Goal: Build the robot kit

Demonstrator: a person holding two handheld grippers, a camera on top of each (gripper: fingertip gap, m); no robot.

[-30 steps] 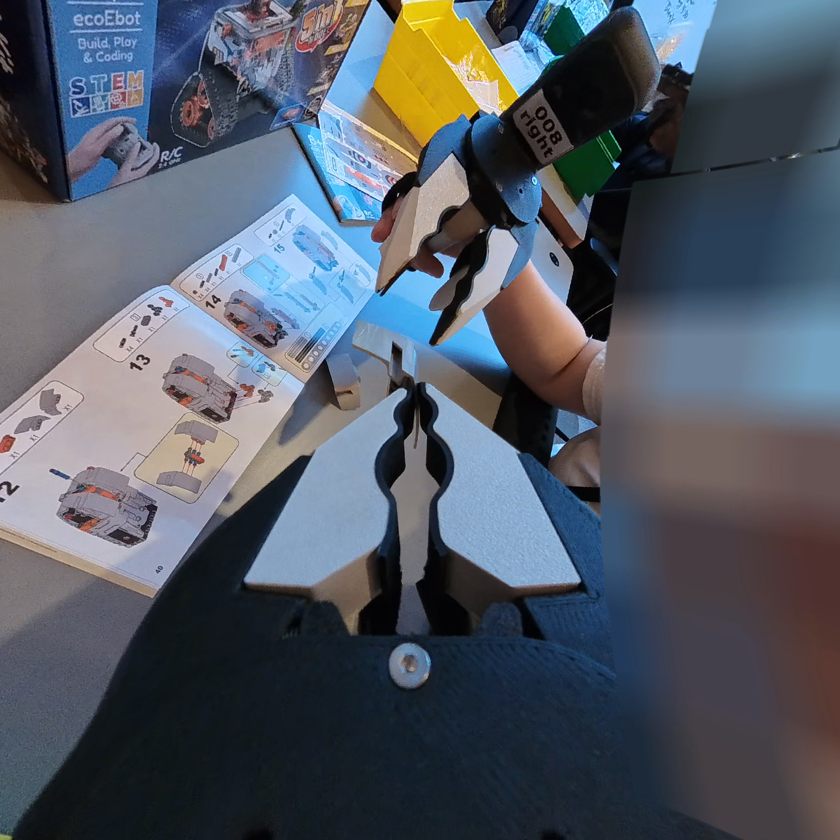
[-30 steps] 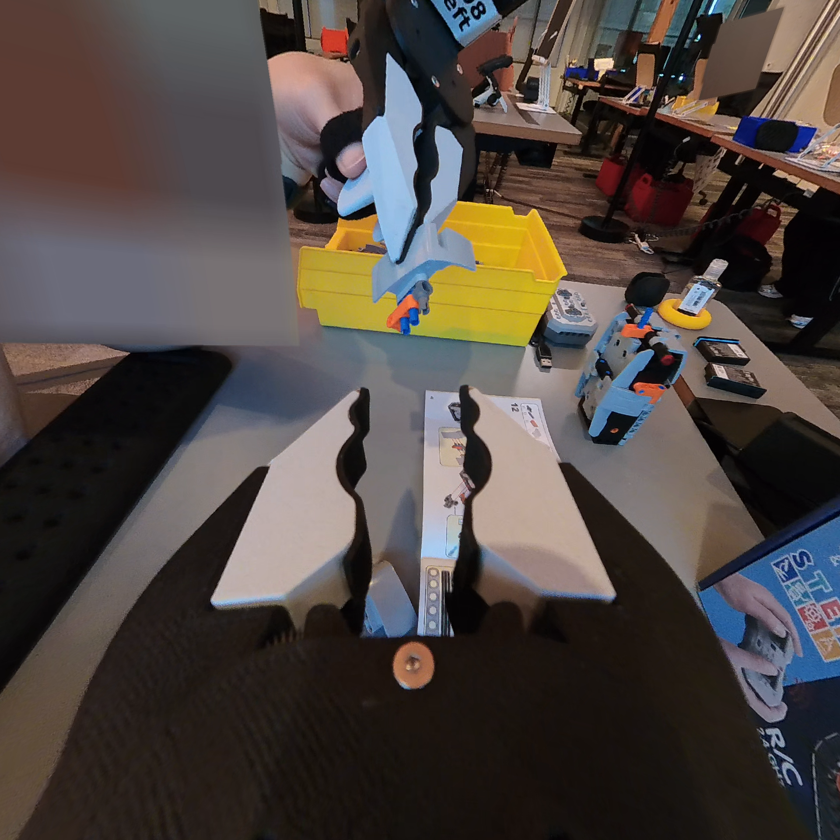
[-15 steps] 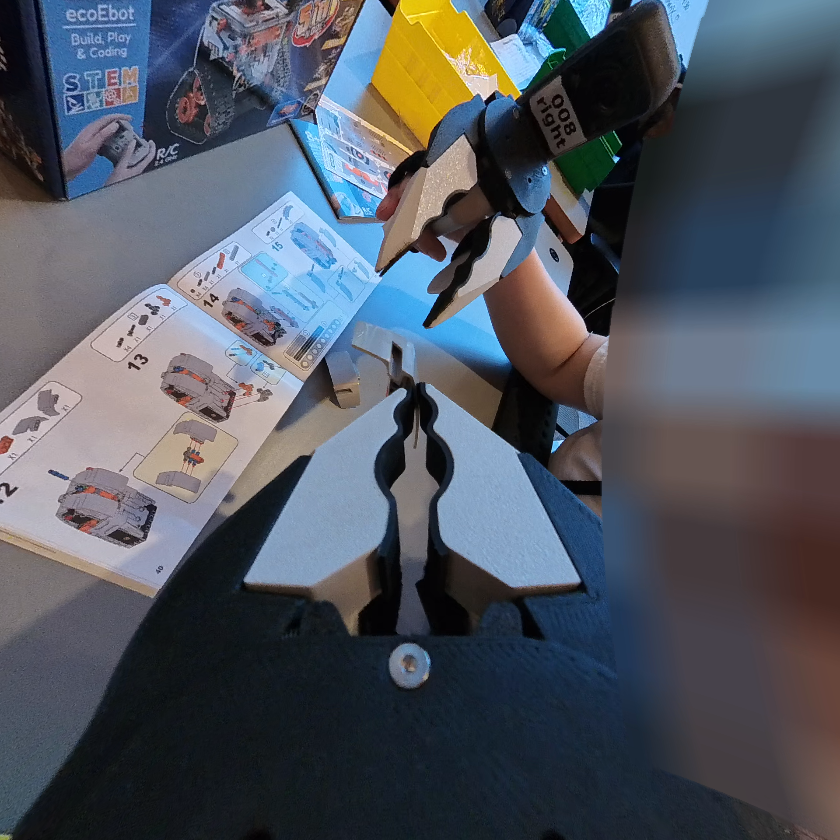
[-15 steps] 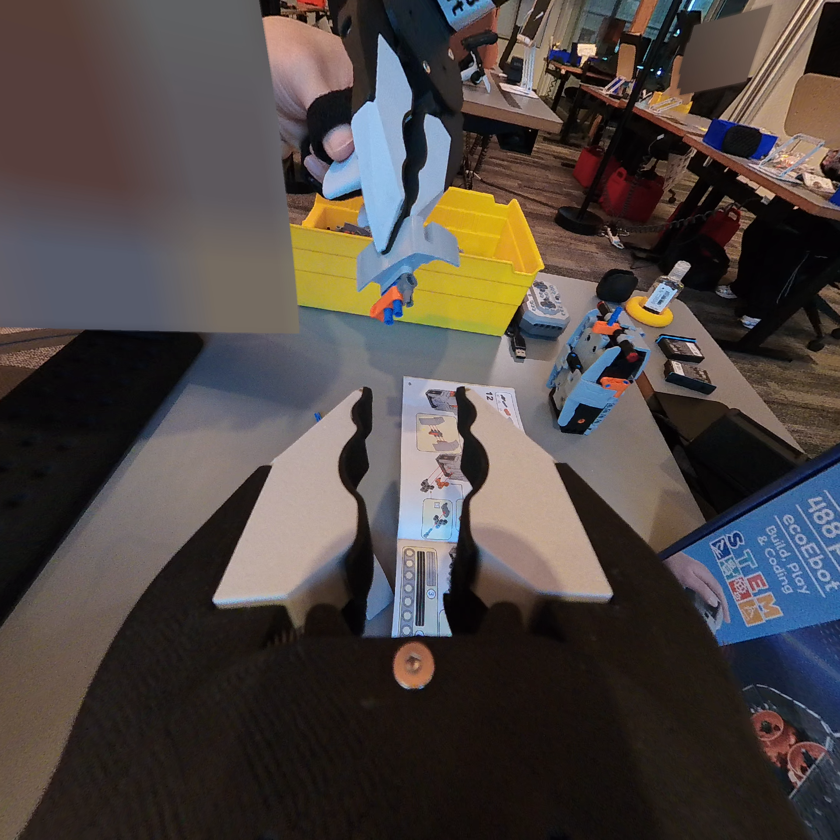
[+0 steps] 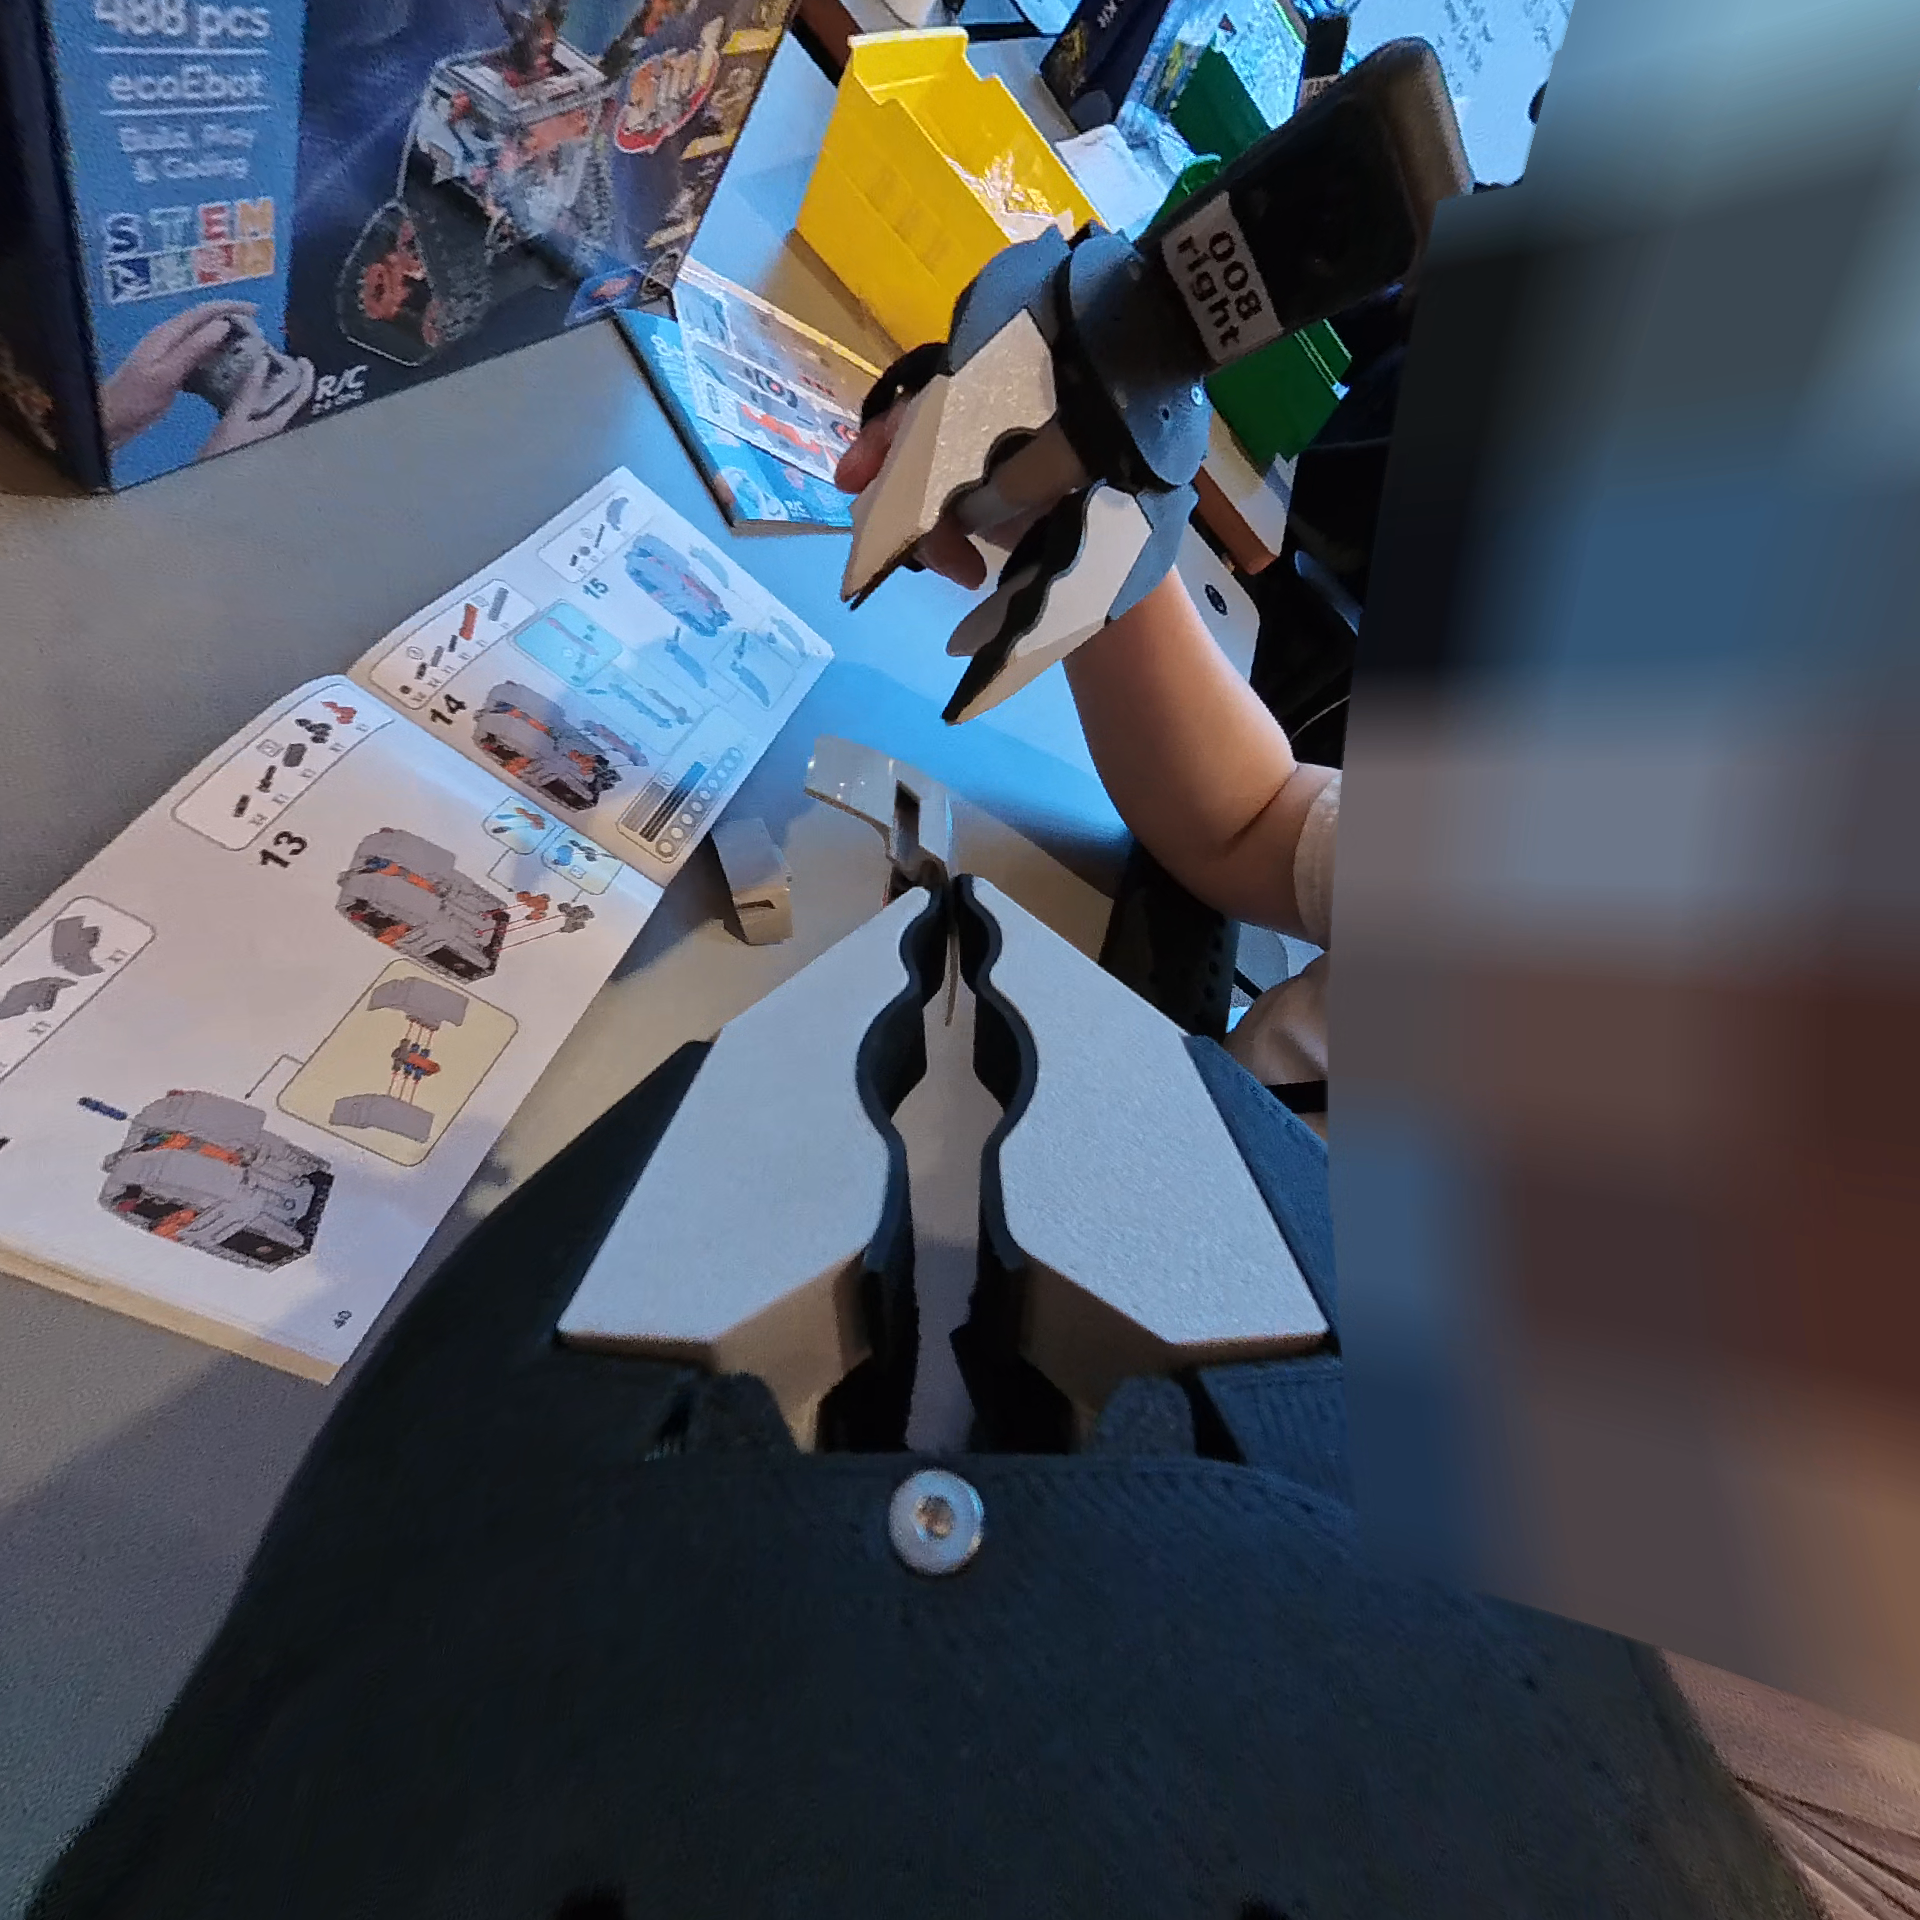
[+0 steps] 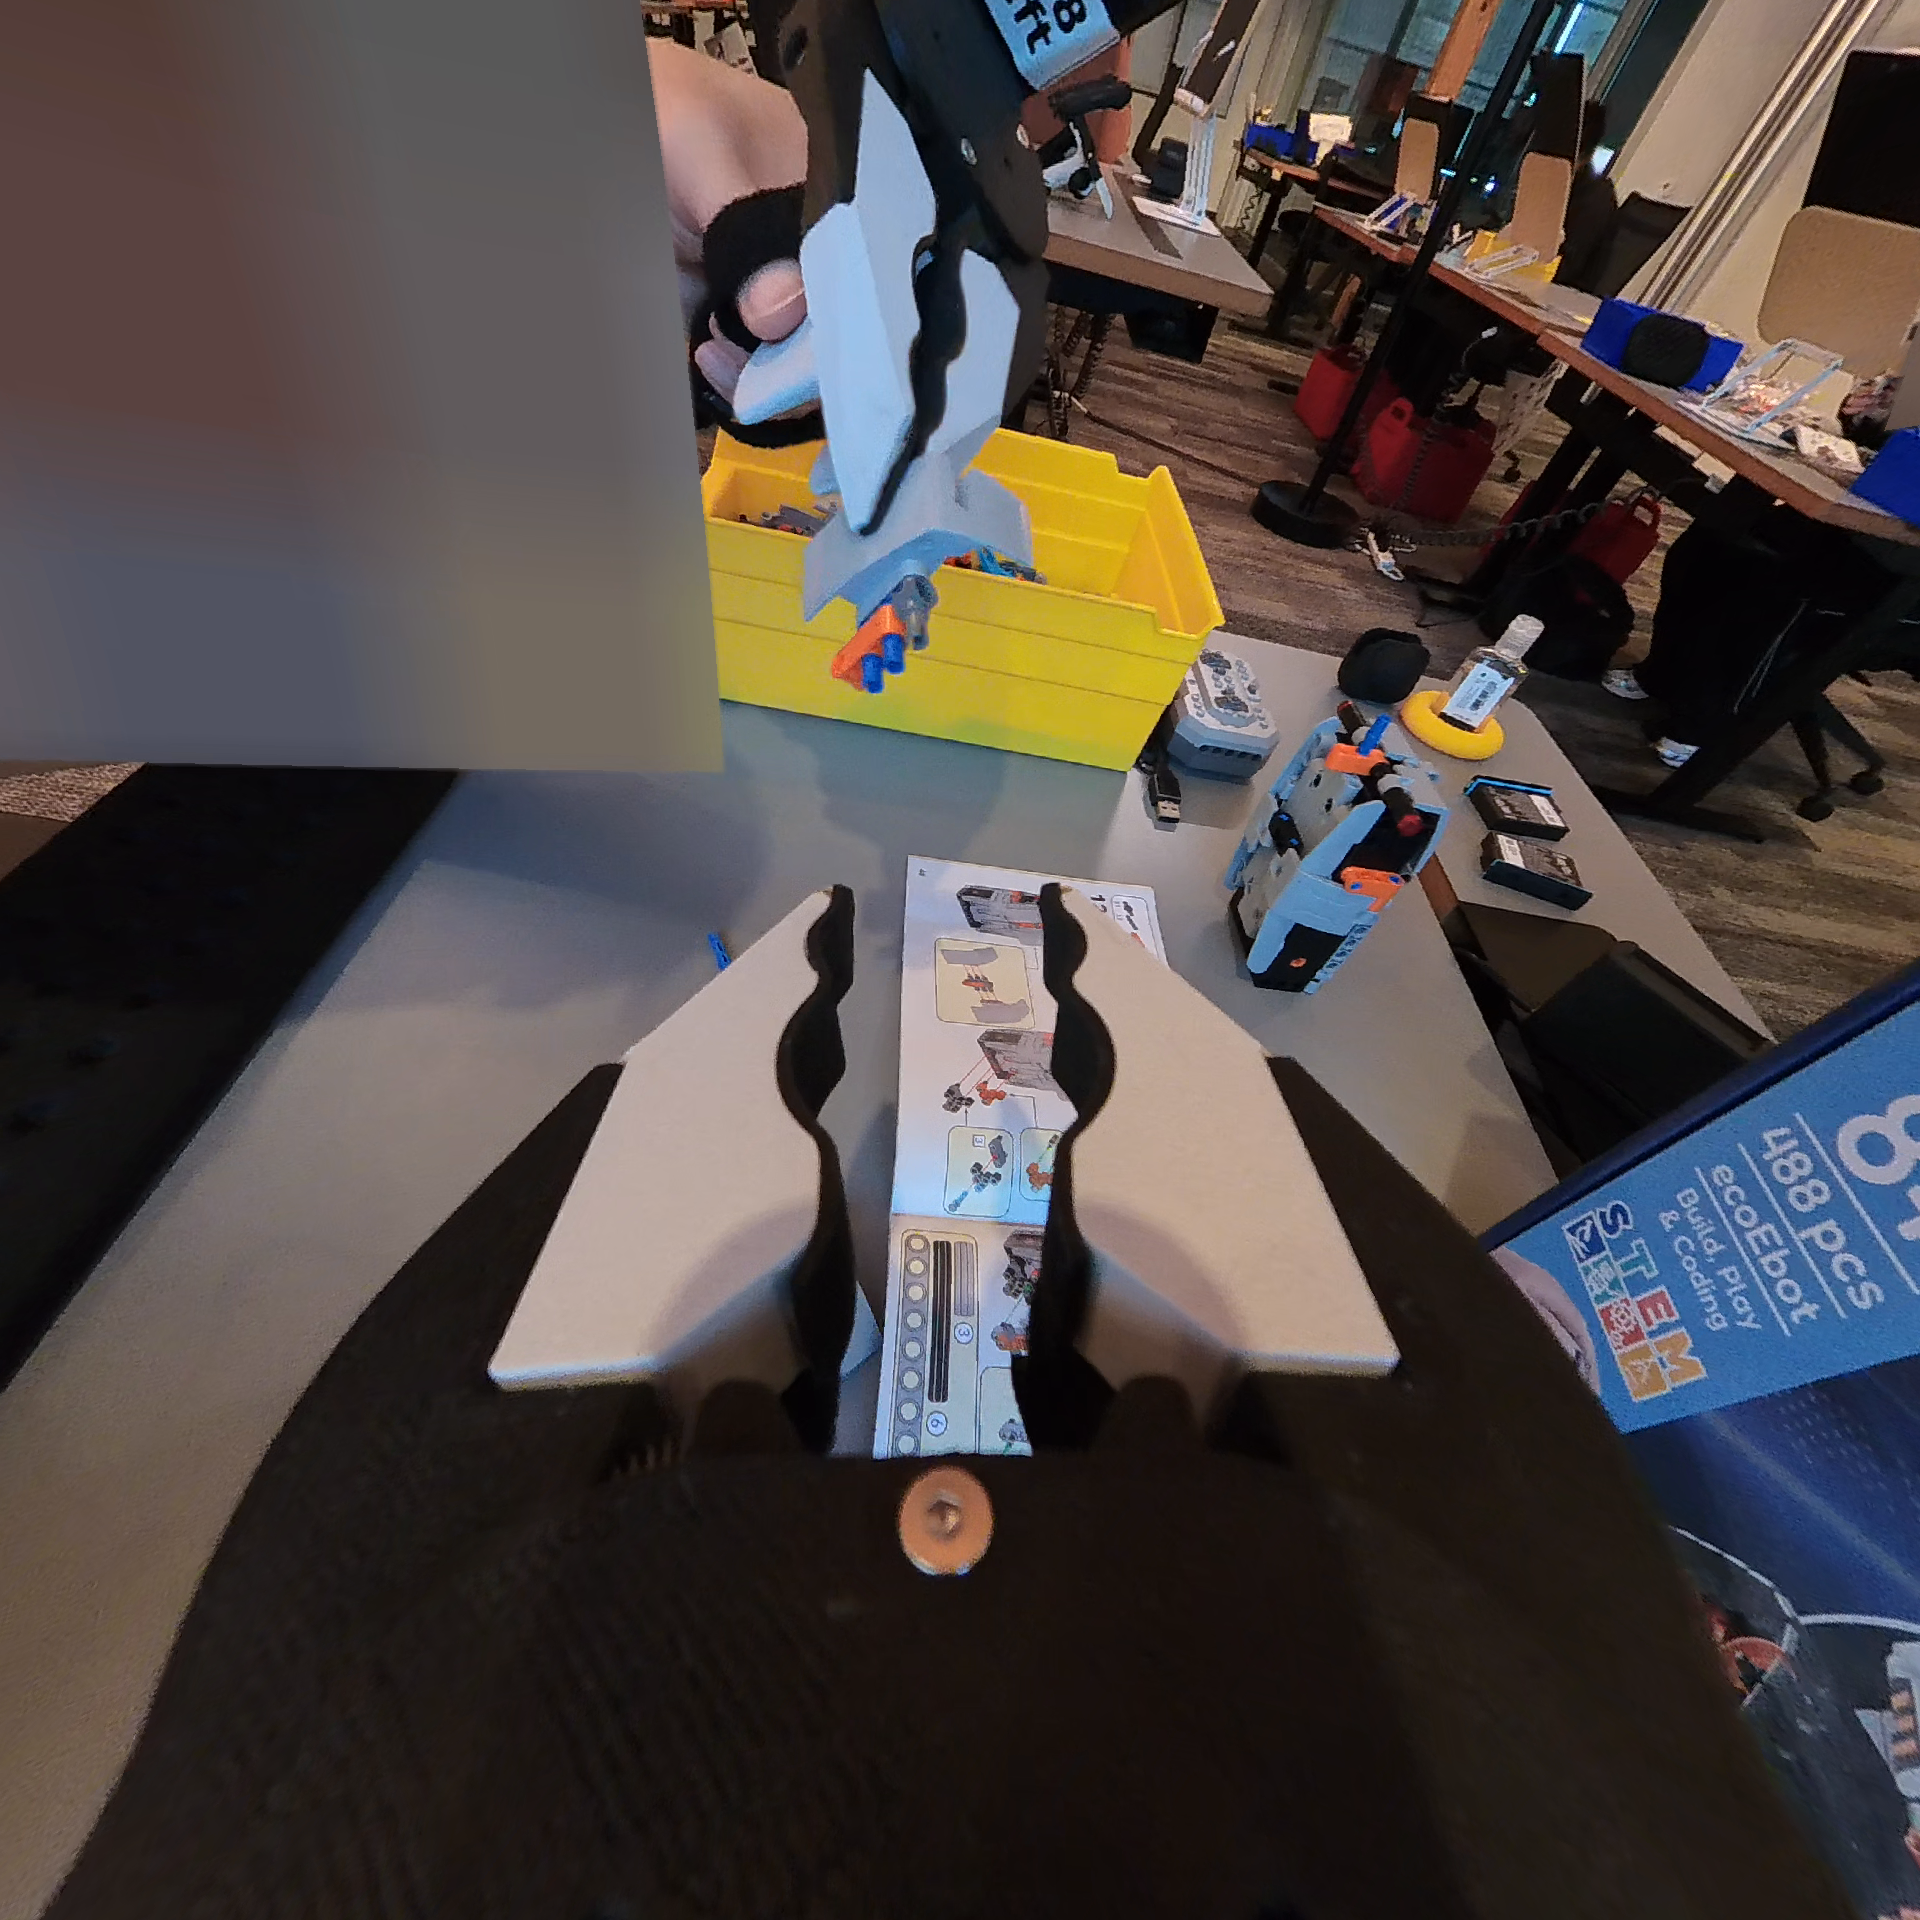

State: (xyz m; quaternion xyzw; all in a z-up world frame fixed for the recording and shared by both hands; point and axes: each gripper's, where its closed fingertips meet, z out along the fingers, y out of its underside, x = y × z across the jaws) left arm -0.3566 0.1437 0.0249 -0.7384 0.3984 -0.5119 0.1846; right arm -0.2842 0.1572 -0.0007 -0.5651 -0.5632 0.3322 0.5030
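My left gripper (image 5: 951, 896) is shut on a grey angled panel piece (image 5: 881, 795), held above the table's near edge. In the right wrist view the left gripper (image 6: 896, 499) hangs in front of the yellow bin, and the grey panel (image 6: 920, 540) has orange and blue pins (image 6: 878, 644) sticking out below. My right gripper (image 6: 940, 906) is open and empty above the open instruction booklet (image 6: 977, 1091). In the left wrist view the right gripper (image 5: 902, 655) hovers beyond the held piece. A second grey curved piece (image 5: 753, 878) lies on the table beside the booklet (image 5: 312, 935).
A yellow parts bin (image 6: 987, 686) stands at the back of the table. A partly built grey and blue model (image 6: 1330, 862), a grey battery unit (image 6: 1221, 717) and black packs (image 6: 1517, 831) lie to the right. The blue kit box (image 6: 1714, 1226) stands at the right edge. Left tips to right tips: about 9 cm.
My right gripper has drawn back and up a little over the booklet, still open. My left gripper keeps its hold on the grey panel and has barely moved.
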